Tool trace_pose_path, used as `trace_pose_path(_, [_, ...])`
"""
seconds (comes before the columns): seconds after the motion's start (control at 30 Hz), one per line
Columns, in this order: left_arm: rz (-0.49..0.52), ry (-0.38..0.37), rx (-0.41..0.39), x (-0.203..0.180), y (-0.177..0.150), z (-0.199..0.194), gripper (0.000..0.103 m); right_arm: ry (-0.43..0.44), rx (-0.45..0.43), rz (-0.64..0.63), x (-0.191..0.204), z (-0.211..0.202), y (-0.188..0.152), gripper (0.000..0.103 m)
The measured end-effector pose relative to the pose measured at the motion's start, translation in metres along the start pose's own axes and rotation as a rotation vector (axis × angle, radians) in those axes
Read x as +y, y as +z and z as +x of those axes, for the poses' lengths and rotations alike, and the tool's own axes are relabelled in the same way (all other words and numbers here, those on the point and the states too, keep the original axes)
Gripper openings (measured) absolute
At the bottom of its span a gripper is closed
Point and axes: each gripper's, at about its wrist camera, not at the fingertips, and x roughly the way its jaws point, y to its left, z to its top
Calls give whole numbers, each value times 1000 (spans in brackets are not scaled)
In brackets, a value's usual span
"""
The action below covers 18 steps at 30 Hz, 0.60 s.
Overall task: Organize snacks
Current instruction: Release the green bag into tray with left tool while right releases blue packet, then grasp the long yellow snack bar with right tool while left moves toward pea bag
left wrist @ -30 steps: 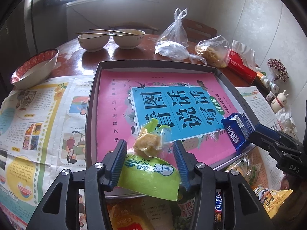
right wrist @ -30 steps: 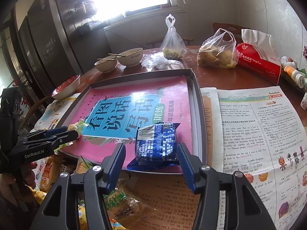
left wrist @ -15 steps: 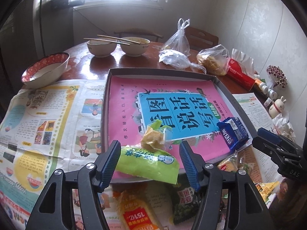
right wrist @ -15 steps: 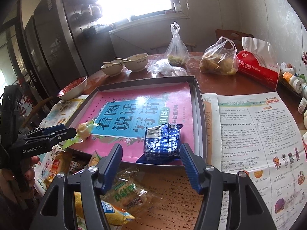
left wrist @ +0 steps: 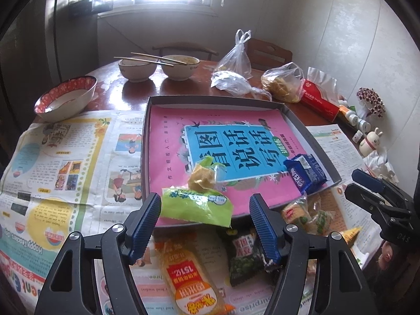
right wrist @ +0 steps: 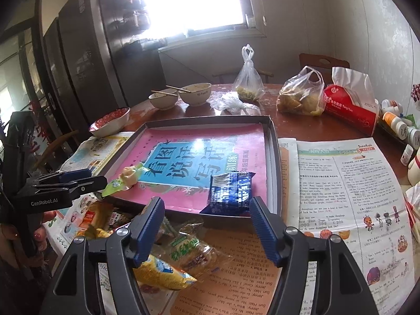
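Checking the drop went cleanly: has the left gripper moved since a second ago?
Yes. The left gripper has backed away from the tray, jaws just opening, leaving the green packet on its near rim.

The left claw point(left wrist: 204, 223) stands with its blue pads apart, its jaws having just been opening; the green snack packet point(left wrist: 195, 206) lies between them at the near edge of the grey tray point(left wrist: 145, 141), free of both pads. A yellowish wrapped sweet point(left wrist: 202, 177) sits just beyond it on the pink book cover point(left wrist: 168, 141) lining the tray. A blue biscuit packet point(left wrist: 305, 174) rests at the tray's right near corner. Below the tray, on newspaper point(left wrist: 65, 162) covering the worktop point(left wrist: 126, 94), lie an orange packet point(left wrist: 189, 275), a dark green packet point(left wrist: 244, 257) and a clear-wrapped snack point(left wrist: 304, 214). The right claw point(left wrist: 367, 191) enters from the right edge. Two bowls point(left wrist: 157, 69) with chopsticks stand at the far side.
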Motion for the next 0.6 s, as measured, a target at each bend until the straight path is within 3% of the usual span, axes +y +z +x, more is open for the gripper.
trace_pose_path(0.6, [19,12,6,-1,-11,-17,72,30,-3,-43,21,-16,-11,69])
